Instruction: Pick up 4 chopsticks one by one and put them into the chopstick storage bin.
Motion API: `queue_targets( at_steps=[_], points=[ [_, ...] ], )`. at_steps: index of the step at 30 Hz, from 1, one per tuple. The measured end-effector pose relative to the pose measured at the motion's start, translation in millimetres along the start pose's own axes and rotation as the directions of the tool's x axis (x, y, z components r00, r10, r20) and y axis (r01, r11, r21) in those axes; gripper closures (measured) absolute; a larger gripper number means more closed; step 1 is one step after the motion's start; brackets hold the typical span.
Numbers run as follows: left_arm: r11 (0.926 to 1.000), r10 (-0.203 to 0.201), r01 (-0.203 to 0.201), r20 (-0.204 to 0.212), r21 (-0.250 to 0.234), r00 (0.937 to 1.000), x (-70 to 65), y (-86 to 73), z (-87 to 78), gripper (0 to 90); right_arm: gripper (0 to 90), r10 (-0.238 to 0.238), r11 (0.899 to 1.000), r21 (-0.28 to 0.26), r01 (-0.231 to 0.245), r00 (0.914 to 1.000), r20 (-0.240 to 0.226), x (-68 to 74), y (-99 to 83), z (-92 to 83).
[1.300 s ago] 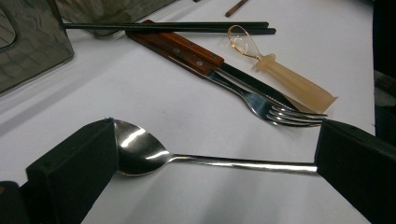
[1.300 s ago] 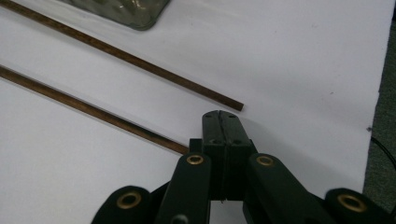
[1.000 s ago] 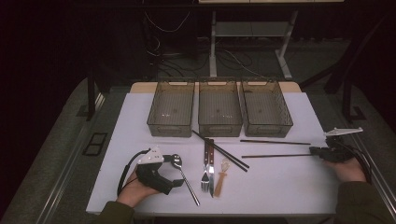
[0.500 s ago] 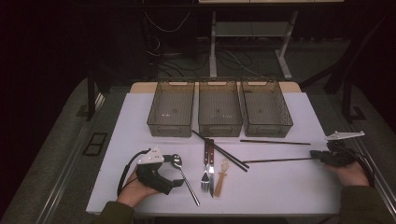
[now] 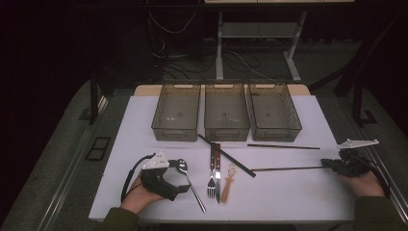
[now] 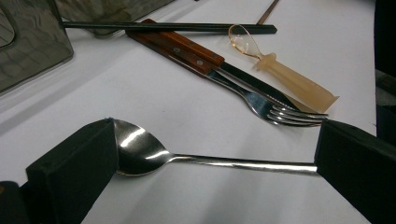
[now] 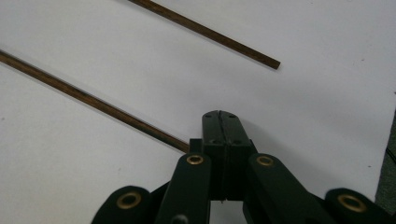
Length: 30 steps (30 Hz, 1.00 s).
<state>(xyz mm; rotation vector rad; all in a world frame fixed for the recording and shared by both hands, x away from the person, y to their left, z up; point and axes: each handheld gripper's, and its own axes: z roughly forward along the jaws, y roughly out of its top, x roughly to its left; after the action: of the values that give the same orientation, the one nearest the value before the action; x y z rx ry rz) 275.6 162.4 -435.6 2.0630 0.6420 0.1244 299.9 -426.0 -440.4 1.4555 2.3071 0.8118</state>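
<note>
My left gripper [image 5: 184, 179] rests open on the white table [image 5: 288, 202], held in a hand. A steel spoon [image 6: 140, 151] lies flat between its jaws [image 6: 215, 125], the bowl by one pad and the handle end by the other. My right gripper [image 5: 324, 166] sits at the table's right edge. Its jaws [image 7: 219, 116] are shut flat together. A brown chopstick [image 7: 88, 98] runs in under its left jaw; I cannot tell whether the jaw presses on the stick. From above, that chopstick [image 5: 286, 168] lies level, pointing left from the gripper.
Three clear bins [image 5: 175, 132] stand side by side at the back. A second brown chopstick [image 5: 284, 146] lies before them. In the middle lie a black chopstick [image 5: 226, 155], a wood-handled fork [image 5: 211, 180] and knife [image 5: 217, 168], and an amber plastic spoon [image 5: 227, 185].
My right gripper has slid a little toward the near edge, and the brown chopstick at its jaws has come along with it. The left gripper and spoon have stayed put.
</note>
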Motion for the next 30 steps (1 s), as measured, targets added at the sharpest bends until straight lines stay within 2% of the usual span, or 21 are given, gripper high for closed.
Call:
queue_targets(
  at_steps=[18,30],
  points=[
    [1.0,-0.001,0.001,0.002,0.002,1.0,-0.1,-0.1,0.4,0.0,89.9,0.035,0.999,-0.005,-0.035,0.9993,0.013,-8.8,-15.6,-12.0],
    [1.0,0.001,-0.001,0.003,0.002,1.0,-0.3,0.0,0.2,0.0,89.9,0.004,1.0,-0.005,-0.004,1.0,-0.005,-4.3,-15.3,-11.1]
  ],
)
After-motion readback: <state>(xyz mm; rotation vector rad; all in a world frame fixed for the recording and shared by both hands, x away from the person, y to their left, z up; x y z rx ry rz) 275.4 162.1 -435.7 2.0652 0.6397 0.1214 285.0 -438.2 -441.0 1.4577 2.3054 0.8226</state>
